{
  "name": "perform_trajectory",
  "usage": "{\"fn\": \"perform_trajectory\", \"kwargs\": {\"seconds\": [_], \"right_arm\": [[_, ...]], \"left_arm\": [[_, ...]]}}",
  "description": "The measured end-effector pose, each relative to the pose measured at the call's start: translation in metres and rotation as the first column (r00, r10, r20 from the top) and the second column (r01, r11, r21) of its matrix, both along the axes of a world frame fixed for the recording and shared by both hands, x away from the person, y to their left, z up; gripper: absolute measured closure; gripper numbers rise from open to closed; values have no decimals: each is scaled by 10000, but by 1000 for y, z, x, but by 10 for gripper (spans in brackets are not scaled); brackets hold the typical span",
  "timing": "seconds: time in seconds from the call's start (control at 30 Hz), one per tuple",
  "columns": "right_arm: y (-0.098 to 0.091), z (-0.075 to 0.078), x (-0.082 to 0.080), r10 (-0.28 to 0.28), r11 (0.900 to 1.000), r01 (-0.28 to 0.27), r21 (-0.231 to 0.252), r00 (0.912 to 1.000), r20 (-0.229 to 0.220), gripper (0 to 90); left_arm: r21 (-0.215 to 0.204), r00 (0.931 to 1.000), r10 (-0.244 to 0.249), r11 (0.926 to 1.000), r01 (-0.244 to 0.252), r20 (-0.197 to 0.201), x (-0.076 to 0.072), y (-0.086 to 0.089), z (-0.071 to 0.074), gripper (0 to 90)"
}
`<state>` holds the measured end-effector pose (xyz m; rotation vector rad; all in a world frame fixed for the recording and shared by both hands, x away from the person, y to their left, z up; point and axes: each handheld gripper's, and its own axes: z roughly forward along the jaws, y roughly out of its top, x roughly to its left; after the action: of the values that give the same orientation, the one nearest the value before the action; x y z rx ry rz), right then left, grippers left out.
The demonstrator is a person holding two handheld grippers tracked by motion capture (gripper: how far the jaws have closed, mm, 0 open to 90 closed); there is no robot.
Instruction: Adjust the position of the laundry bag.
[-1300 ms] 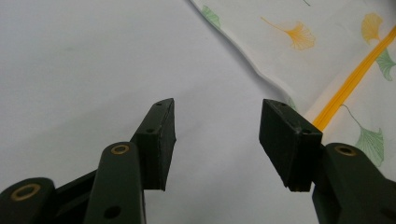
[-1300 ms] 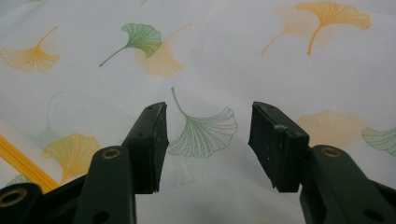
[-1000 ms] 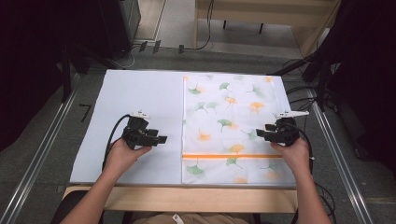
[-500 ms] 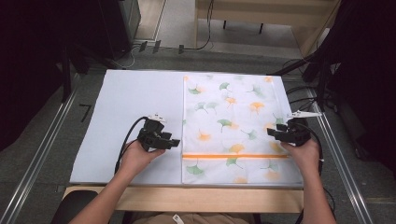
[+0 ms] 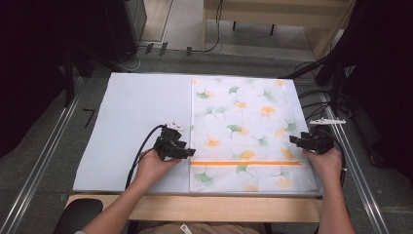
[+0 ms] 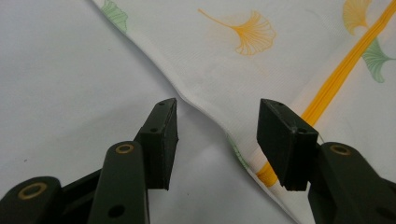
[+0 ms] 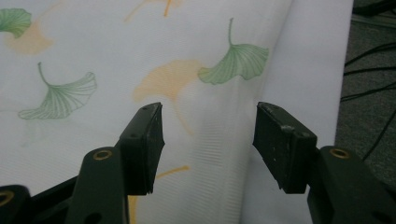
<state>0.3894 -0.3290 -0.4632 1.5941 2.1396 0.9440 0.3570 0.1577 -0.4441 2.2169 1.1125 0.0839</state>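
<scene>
The white fabric bag with ginkgo leaves and an orange zipper (image 5: 246,131) lies flat on the pale surface (image 5: 131,112). The left hand-held gripper (image 5: 187,152) is open at its left edge. The right hand-held gripper (image 5: 293,140), whose jaws have just been opening, stands open over its right edge, gripping nothing.

We see bare white mat (image 5: 131,117) left of the ginkgo-print cloth (image 5: 243,122), open passage there, cables (image 5: 316,105) crowding our right edge

Cloth (image 5: 243,126) on table's (image 5: 126,112) right half; grippers at its left, right edges.
</scene>
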Motion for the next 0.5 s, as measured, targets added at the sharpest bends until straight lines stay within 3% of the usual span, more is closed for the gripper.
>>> {"fn": "perform_trajectory", "kwargs": {"seconds": [0.13, 0.23, 0.43, 0.5], "right_arm": [[-3, -3, 1, -95, 10000, 95, 19, 9999, -113, 413], [-3, -9, 3, -129, 9999, 127, -44, 9989, -456, 412], [2, -12, 5, -20, 10000, 17, -66, 9989, -470, 426], [5, -12, 5, 26, 9997, -36, -237, 9990, -435, 474]], "left_arm": [[184, 9999, -33, 9998, 36, -156, 2, -2, -3, 487], [182, 9994, 5, 9998, 1, -333, 3, -6, -8, 483], [-91, 9998, 59, 9999, -61, -210, 4, -10, -9, 525], [-183, 9996, 147, 9997, -152, -234, 4, -12, -11, 562]]}}
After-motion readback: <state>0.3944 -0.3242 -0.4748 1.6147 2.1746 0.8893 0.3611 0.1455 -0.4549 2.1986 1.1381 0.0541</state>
